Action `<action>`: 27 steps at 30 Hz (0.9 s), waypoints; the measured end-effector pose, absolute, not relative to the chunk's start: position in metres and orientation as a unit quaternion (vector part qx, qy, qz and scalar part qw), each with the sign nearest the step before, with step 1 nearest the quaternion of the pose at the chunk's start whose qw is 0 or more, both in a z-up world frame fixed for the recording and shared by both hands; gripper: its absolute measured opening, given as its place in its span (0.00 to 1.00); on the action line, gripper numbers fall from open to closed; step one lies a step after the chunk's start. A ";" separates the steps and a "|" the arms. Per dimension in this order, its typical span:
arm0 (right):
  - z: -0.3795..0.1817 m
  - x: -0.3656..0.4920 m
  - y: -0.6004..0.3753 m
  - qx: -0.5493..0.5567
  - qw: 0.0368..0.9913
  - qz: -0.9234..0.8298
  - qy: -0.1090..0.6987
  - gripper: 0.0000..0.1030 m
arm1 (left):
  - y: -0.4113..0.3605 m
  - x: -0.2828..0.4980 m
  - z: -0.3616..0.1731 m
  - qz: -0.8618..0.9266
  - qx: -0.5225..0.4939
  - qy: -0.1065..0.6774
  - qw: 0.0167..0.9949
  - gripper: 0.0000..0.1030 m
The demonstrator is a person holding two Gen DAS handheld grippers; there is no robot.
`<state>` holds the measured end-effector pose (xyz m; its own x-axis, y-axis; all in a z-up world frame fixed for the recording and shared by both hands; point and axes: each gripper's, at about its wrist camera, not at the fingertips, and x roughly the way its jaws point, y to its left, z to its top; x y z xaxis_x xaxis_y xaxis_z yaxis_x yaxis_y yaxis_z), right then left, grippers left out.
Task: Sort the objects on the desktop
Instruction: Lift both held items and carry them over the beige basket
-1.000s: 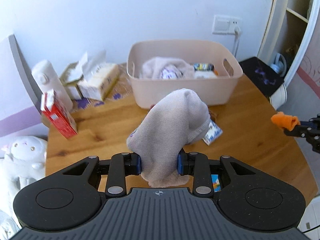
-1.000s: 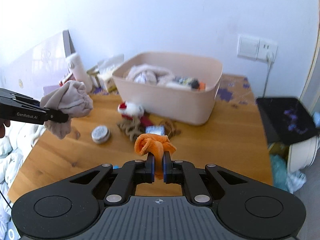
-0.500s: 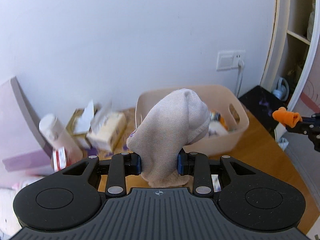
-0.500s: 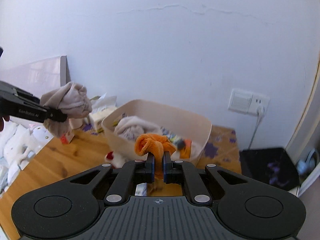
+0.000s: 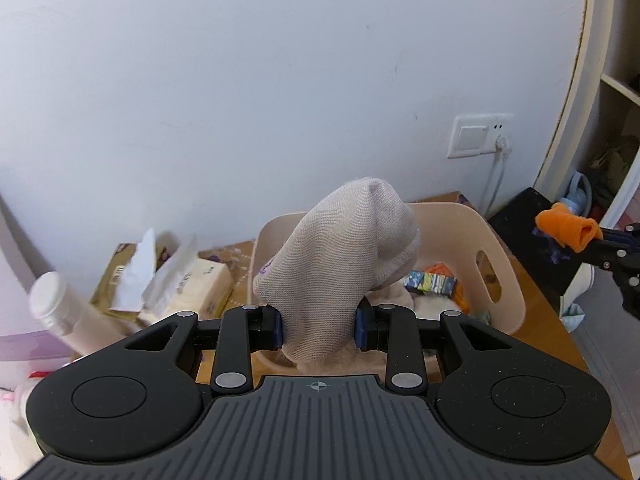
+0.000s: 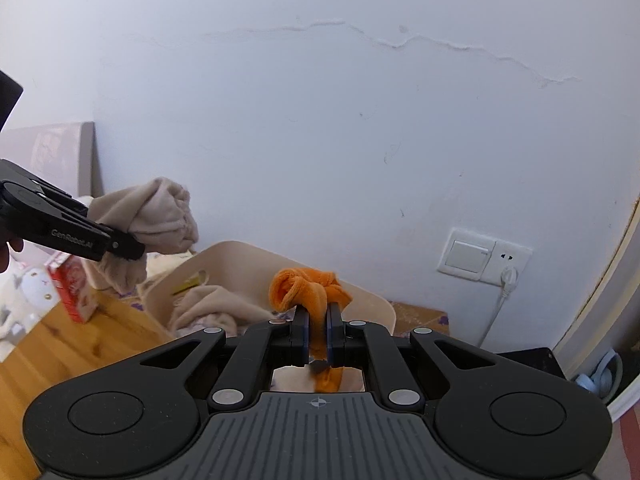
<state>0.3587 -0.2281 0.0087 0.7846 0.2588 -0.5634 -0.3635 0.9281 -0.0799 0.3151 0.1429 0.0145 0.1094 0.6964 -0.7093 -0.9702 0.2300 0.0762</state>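
Observation:
My left gripper [image 5: 319, 326] is shut on a beige sock [image 5: 340, 264] and holds it up over the near side of the beige plastic bin [image 5: 500, 280]. It also shows at the left of the right wrist view [image 6: 132, 248], with the sock [image 6: 156, 216] bunched past its tips. My right gripper [image 6: 316, 336] is shut on an orange cloth [image 6: 308, 292] above the bin [image 6: 240, 264]. In the left wrist view the orange cloth [image 5: 568, 230] hangs at the right. The bin holds beige cloth [image 6: 212, 308] and small colourful packets [image 5: 430, 282].
Tissue packs [image 5: 188, 284] and a white bottle [image 5: 60, 312] stand left of the bin on the wooden table [image 6: 60, 344]. A red box [image 6: 74, 288] stands on the table. A wall socket [image 5: 480, 134] with a plugged cable is behind. A shelf [image 5: 616, 128] stands at the right.
Both grippers have risen and moved forward toward the bin, each still holding its cloth. The table's loose items have dropped out of view.

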 end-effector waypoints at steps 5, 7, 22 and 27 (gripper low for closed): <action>-0.015 0.391 -0.222 -0.105 0.932 0.161 0.308 0.08 | 0.175 0.333 -0.014 0.567 -0.229 0.341 0.714 0.31; -0.028 0.403 -0.219 -0.109 0.928 0.157 0.320 0.08 | 0.186 0.337 -0.026 0.564 -0.242 0.343 0.711 0.31; -0.091 0.443 -0.205 -0.117 0.901 0.153 0.389 0.08 | 0.215 0.344 -0.097 0.561 -0.281 0.392 0.673 0.36; -0.101 0.443 -0.207 -0.106 0.898 0.149 0.401 0.24 | 0.214 0.348 -0.100 0.558 -0.273 0.404 0.671 0.50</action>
